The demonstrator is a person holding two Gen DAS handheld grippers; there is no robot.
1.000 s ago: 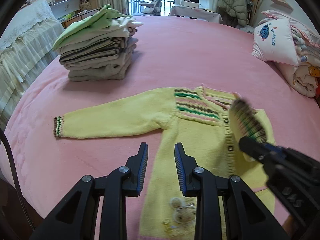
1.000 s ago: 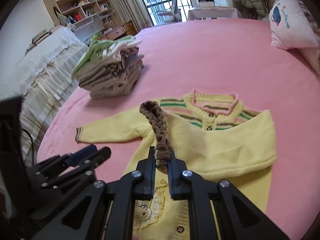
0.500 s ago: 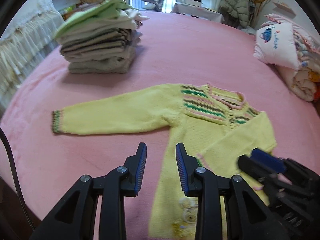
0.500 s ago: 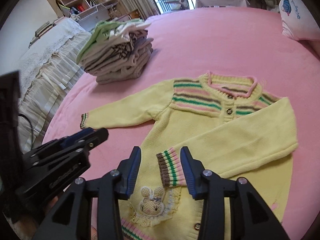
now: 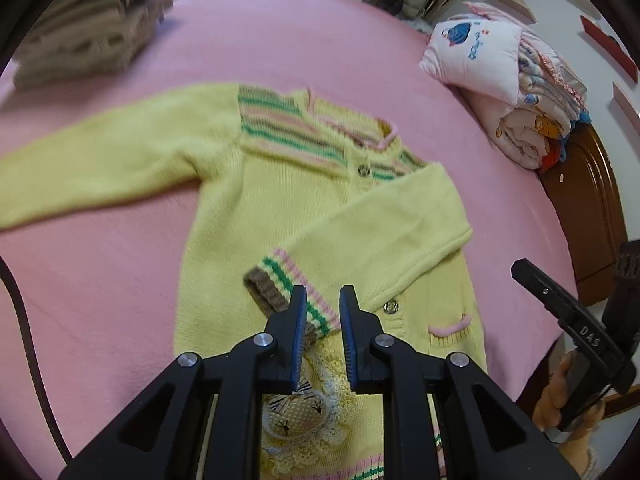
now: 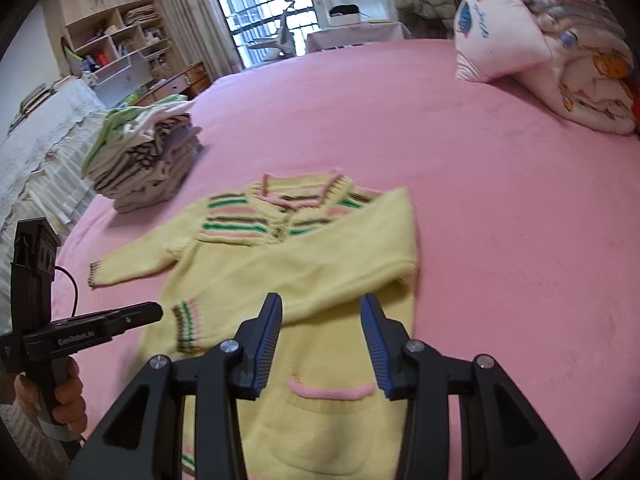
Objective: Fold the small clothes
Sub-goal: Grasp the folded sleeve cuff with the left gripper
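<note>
A yellow knit cardigan (image 5: pixel 248 216) (image 6: pixel 320 264) lies flat on the pink bed (image 6: pixel 480 200). One sleeve lies folded across its chest and the other stretches out to the left. The folded sleeve's striped cuff (image 5: pixel 288 284) (image 6: pixel 188 326) rests flat on the body. My left gripper (image 5: pixel 323 300) (image 6: pixel 154 314) hovers right over the cuff. Its jaws are closing, and the cuff shows in the narrow gap without being lifted. My right gripper (image 6: pixel 320 320) (image 5: pixel 524 270) stands open above the lower body, near the pink pocket trim (image 6: pixel 332 390), with nothing between its fingers.
A stack of folded clothes (image 6: pixel 148 152) (image 5: pixel 88 28) sits at the back left of the bed. A pillow (image 6: pixel 504 28) and a rolled quilt (image 5: pixel 532 112) lie at the back right, against a wooden headboard (image 5: pixel 588 200). A hand (image 6: pixel 68 384) holds the left gripper's handle.
The right gripper let go of the cuff, laid the sleeve across the chest and drew away to the right. The left gripper dipped down over the cuff and its jaws narrowed.
</note>
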